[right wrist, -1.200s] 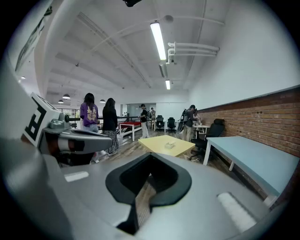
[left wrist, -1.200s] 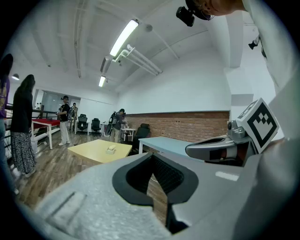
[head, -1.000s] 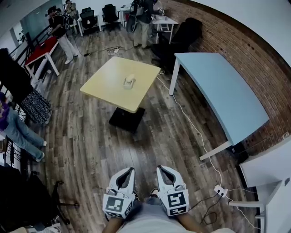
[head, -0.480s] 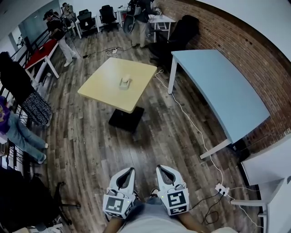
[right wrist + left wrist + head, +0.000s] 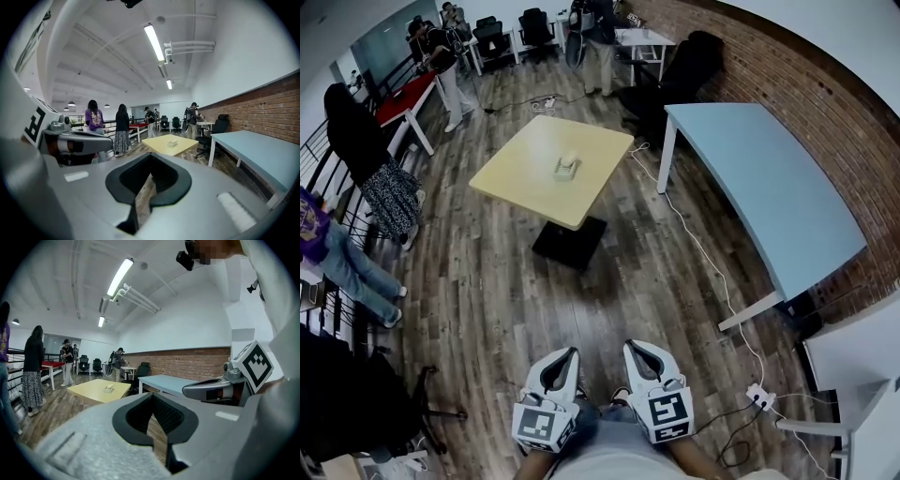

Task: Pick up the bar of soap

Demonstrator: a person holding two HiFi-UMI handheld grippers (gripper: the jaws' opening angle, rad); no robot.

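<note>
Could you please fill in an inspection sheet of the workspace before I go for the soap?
Surface: yellow table, well ahead of both claws.
Job's things: bar of soap near the table's middle, on what looks like a small dish.
Clutter: nothing seen.
Grippers: left claw and right claw both shut, empty, held side by side.
Cables: white cable trailing to a power strip.
Surroundings: blue table by a brick wall at right; people standing at left.
</note>
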